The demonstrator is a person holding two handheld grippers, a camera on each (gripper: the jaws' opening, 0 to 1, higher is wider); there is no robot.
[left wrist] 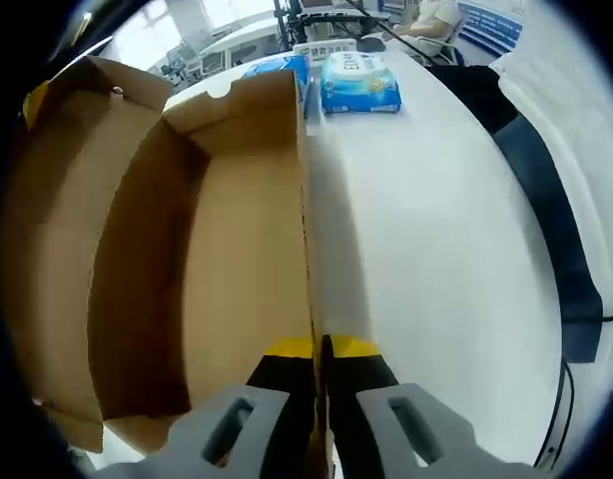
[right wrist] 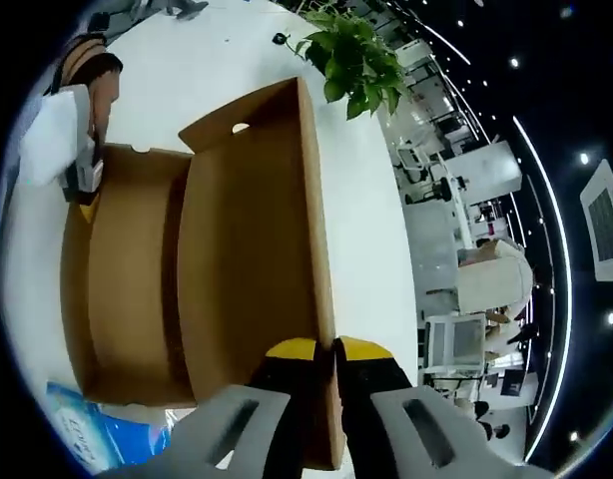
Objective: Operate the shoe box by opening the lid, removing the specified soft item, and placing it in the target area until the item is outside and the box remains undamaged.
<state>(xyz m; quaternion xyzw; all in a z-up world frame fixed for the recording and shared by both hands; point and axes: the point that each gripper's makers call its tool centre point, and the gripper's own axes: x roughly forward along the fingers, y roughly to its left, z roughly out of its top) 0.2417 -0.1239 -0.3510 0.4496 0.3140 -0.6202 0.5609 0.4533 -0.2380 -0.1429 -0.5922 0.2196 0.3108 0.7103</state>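
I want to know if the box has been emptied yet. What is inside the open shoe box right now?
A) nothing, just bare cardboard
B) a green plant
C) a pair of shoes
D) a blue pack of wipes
A: the shoe box shows only bare brown cardboard inside in both views, while the blue pack of wipes lies outside it on the white table.

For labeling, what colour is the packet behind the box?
Blue and white packet, best in left gripper view.

Both views close, facing opposite ways along shared shoe box [left wrist: 237, 259] wall
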